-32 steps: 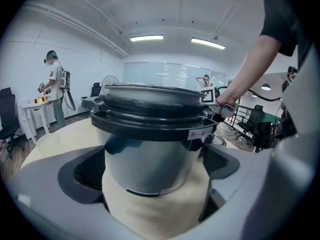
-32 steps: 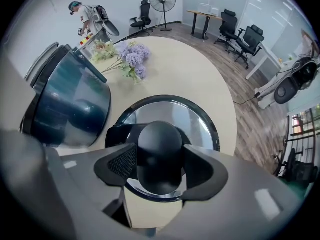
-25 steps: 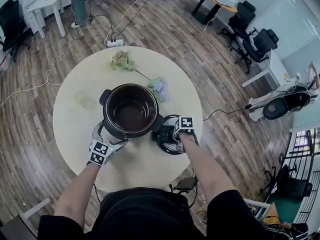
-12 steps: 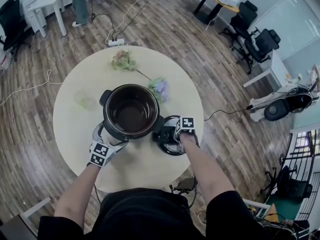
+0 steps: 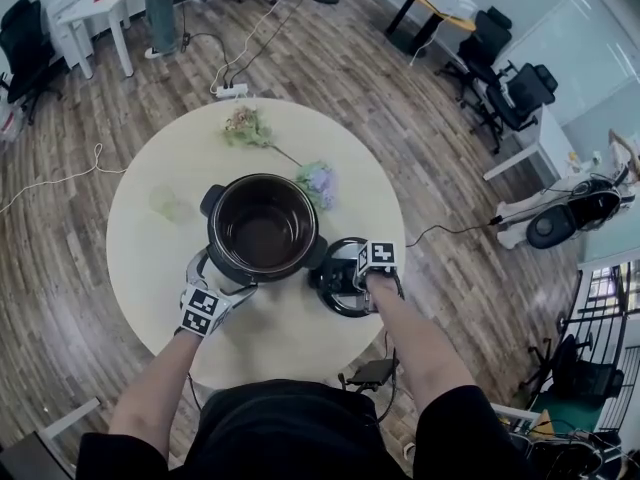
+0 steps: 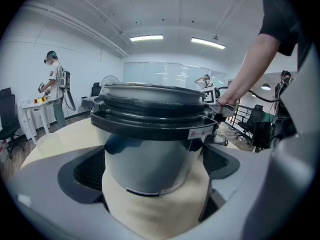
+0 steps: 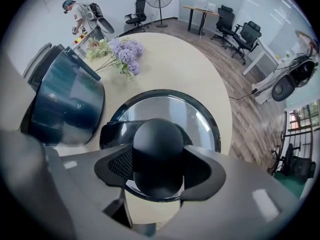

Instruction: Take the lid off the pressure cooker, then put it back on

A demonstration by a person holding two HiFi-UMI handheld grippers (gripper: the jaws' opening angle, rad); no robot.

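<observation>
The pressure cooker pot point(image 5: 262, 226) stands open in the middle of the round table point(image 5: 150, 268), its dark inside bare. Its glass lid point(image 5: 343, 280) lies just right of it, near the table's front edge. My right gripper point(image 5: 362, 273) points straight down and is shut on the lid's black knob point(image 7: 157, 151), with a pad on each side of it. My left gripper point(image 5: 215, 278) sits at the pot's front left with its jaws wide apart. In the left gripper view the pot's steel wall point(image 6: 152, 159) fills the gap just beyond the tips of my left gripper point(image 6: 154, 196).
Two bunches of artificial flowers point(image 5: 318, 180) point(image 5: 243, 123) lie behind the pot. A faint clear item point(image 5: 170, 203) rests on the table's left. A person point(image 6: 54, 91) stands far off by a white desk. Office chairs point(image 5: 510, 83) and floor cables ring the table.
The right gripper and the lid have crept very slightly to the right. The pot and the left gripper have stayed where they were.
</observation>
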